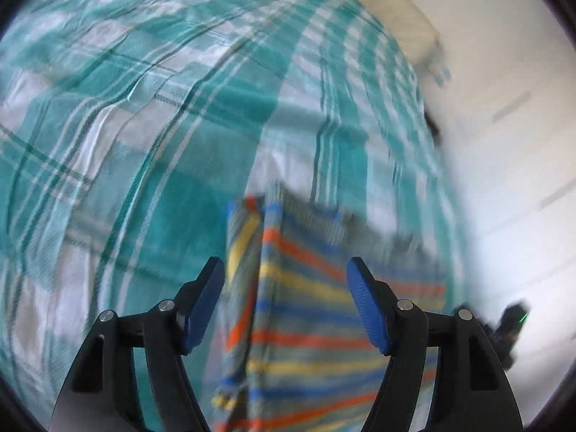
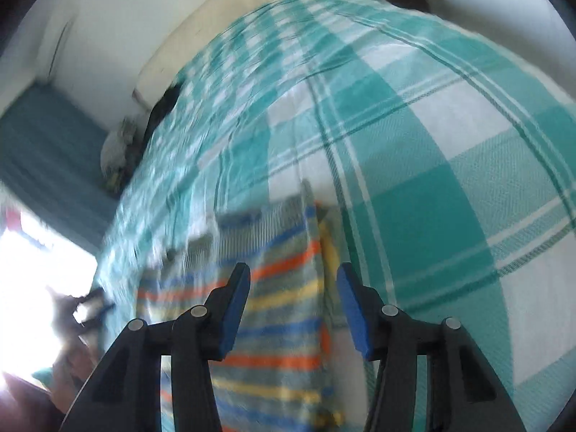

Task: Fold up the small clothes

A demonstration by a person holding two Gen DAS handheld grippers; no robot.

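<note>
The left hand-held gripper (image 1: 286, 302) is hovering wide open and empty, and the right hand-held gripper (image 2: 293, 302) likewise. The striped garment (image 1: 306, 324) is lying just below and ahead of both on the bed (image 2: 450, 144), its long axis probably running away from them, though blur is smearing its edges.

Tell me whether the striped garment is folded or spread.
Partly folded: the striped garment lies on the checked sheet with one side edge doubled over. Motion blur hides the rest.
</note>
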